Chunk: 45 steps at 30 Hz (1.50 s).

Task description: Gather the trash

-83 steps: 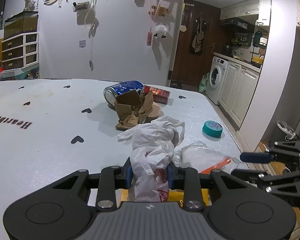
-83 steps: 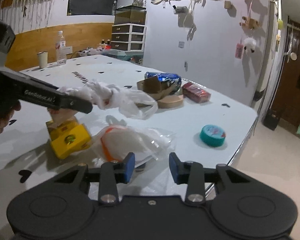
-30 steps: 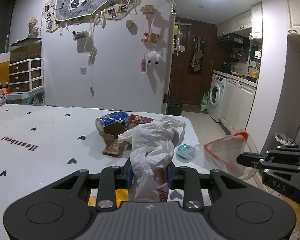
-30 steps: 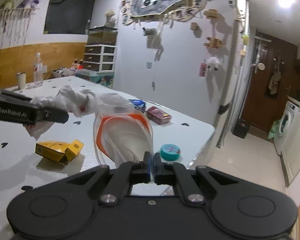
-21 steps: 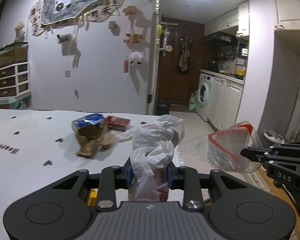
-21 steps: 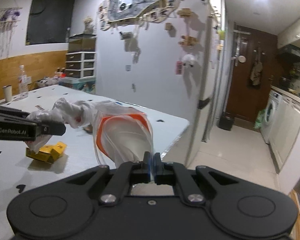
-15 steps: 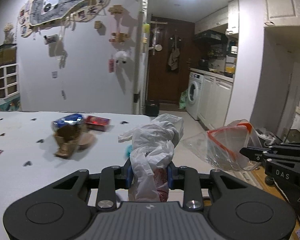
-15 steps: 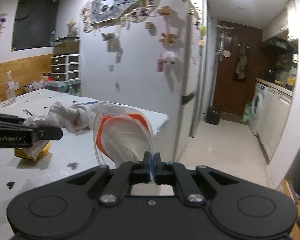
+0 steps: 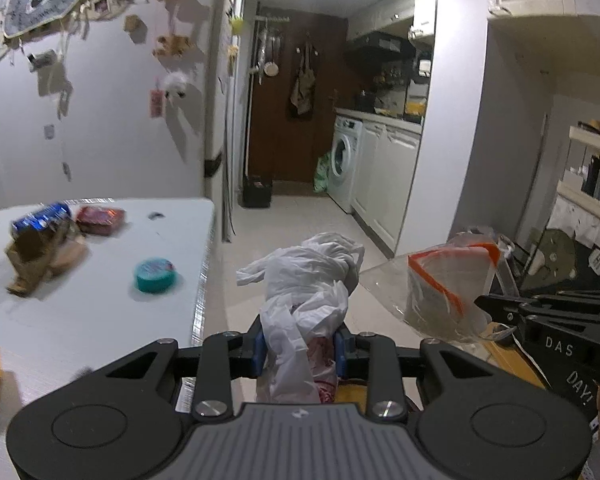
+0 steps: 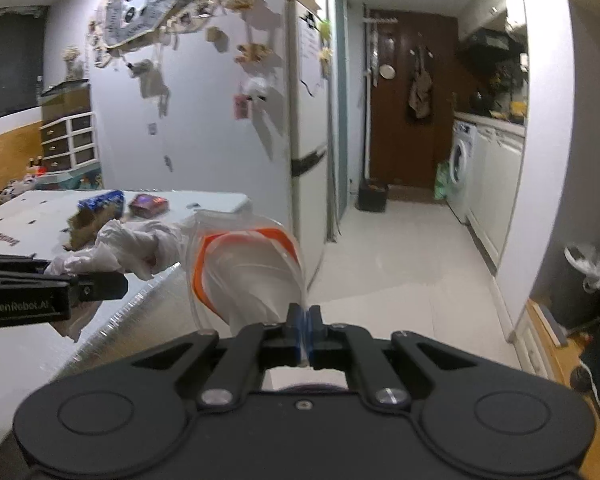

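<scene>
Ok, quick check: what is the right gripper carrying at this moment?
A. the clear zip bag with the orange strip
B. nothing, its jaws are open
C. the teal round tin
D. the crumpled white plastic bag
A: the right gripper has its jaws pinched shut on the edge of the clear zip bag with the orange strip; the crumpled white plastic bag is in the left gripper, and the teal round tin sits on the table.

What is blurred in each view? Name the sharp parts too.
Left wrist view: the can, torn cardboard and teal lid on the table smear sideways; the white bag in the jaws stays crisp. Right wrist view: wall decorations streak; the clear bag is sharper.
</scene>
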### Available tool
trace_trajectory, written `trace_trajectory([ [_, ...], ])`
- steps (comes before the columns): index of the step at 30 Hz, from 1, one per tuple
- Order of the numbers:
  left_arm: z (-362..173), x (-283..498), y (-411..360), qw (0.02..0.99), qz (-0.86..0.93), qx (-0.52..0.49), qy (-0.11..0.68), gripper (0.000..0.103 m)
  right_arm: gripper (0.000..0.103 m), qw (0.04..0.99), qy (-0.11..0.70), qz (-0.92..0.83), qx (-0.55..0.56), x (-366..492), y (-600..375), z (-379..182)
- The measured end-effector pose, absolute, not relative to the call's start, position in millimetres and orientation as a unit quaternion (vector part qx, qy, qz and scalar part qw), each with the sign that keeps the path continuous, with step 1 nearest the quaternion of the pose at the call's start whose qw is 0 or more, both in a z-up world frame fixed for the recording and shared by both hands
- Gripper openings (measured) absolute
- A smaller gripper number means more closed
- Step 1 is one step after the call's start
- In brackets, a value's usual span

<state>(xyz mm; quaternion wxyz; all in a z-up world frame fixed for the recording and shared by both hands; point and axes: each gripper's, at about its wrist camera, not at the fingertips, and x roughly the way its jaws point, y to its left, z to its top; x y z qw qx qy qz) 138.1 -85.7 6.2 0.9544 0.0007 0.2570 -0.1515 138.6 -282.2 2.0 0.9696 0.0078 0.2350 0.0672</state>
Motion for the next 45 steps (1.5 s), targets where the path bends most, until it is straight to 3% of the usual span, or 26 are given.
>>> trace_trajectory([
  [30,-205,237,-144,0.864,-0.089,-0.067,0.490,0.033,0.003,0.891,0.432,-0.036,0.133,210,-351,-184],
  [45,-251,269,-169,0.832,-0.107,-0.063,0.541,0.035,0.003,0.845,0.521,-0.047,0.114,258,-325,-232],
])
